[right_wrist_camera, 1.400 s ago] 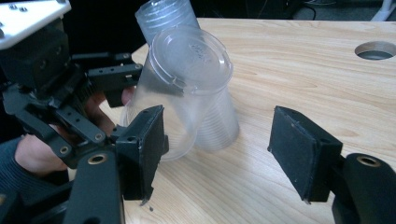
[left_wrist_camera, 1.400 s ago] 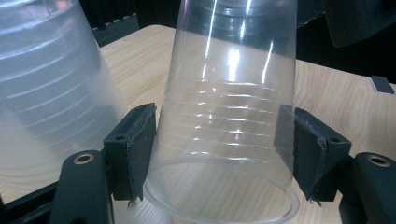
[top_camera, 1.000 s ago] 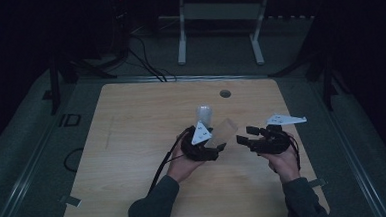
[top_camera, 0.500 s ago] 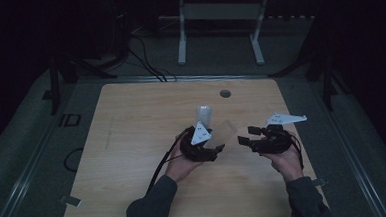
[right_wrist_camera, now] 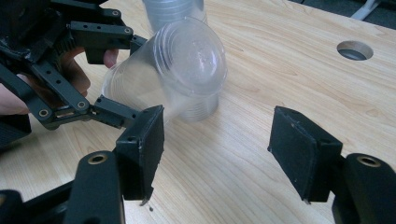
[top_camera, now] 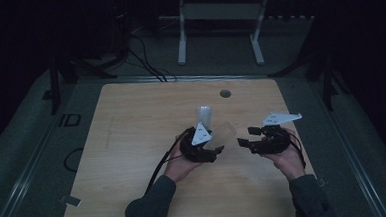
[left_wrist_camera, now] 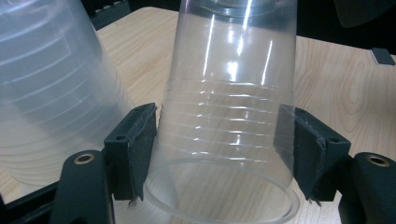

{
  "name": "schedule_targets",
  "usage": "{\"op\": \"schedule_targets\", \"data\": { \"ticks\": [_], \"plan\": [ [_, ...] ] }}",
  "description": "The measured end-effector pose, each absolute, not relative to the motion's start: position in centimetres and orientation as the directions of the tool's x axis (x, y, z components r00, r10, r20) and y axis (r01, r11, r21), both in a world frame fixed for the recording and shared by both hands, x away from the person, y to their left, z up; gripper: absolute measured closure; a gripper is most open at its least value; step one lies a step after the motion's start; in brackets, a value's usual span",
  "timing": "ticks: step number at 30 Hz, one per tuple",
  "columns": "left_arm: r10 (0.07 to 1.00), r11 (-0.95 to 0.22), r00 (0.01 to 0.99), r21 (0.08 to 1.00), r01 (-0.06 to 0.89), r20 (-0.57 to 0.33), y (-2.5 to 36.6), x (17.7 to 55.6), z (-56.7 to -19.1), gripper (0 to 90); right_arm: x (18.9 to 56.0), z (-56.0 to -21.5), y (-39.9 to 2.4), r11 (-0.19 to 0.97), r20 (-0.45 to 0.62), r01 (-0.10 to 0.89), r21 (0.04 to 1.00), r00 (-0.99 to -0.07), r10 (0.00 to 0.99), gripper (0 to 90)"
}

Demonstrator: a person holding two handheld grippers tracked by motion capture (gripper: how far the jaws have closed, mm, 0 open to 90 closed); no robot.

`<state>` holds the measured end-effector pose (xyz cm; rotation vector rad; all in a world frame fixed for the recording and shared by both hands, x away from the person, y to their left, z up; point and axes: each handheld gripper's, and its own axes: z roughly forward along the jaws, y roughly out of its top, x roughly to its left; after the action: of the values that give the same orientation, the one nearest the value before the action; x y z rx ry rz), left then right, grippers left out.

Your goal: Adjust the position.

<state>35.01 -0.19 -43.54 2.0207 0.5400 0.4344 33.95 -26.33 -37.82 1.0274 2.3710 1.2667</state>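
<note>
left gripper [top_camera: 214, 148]: pads [left_wrist_camera: 140, 144] clamped on both sides of a clear plastic cup [left_wrist_camera: 229, 107], gripped near its rim; jaws part-way closed.
held cup: tipped on its side in the high view [top_camera: 224, 133], base pointing toward the right gripper; off the table, between the two grippers.
right gripper [top_camera: 246, 137]: jaws spread wide, nothing between the pads [right_wrist_camera: 303, 151], bare wood under them; aimed at the held cup's base, near it, not touching.
cup stack [top_camera: 204, 116]: upside-down clear cups standing on the table just behind the held cup; also at left edge of the left gripper view [left_wrist_camera: 46, 93].
table [top_camera: 131, 121]: light wood, round cable hole [top_camera: 225, 93] toward the far edge, well apart from the cups.
hands: one on each gripper, sleeves at bottom of the high view.
</note>
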Motion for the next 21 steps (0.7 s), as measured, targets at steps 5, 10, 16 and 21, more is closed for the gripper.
{"op": "schedule_targets", "data": {
  "ticks": [5, 10, 16, 21],
  "plan": [
    [0.534, -0.449, 0.841, 0.872, 0.196, 0.087, -0.22, 34.98, -43.68, 30.8, 33.99, -37.59, -26.25, 0.386, 0.077, 0.456, 0.802, -0.719, 0.690, 35.3],
    [0.530, -0.459, 0.843, 0.867, 0.195, 0.091, -0.21, 34.98, -43.76, 30.8, 33.98, -37.52, -26.07, 0.411, 0.057, 0.448, 0.794, -0.728, 0.683, 35.7],
    [0.526, -0.464, 0.846, 0.864, 0.197, 0.089, -0.28, 34.97, -43.91, 30.8, 34.01, -37.50, -25.85, 0.446, 0.029, 0.440, 0.779, -0.736, 0.676, 35.8],
    [0.520, -0.473, 0.849, 0.859, 0.194, 0.095, -0.30, 34.95, -44.01, 30.7, 34.00, -37.41, -25.69, 0.469, 0.012, 0.435, 0.769, -0.743, 0.670, 35.9]
  ]
}}
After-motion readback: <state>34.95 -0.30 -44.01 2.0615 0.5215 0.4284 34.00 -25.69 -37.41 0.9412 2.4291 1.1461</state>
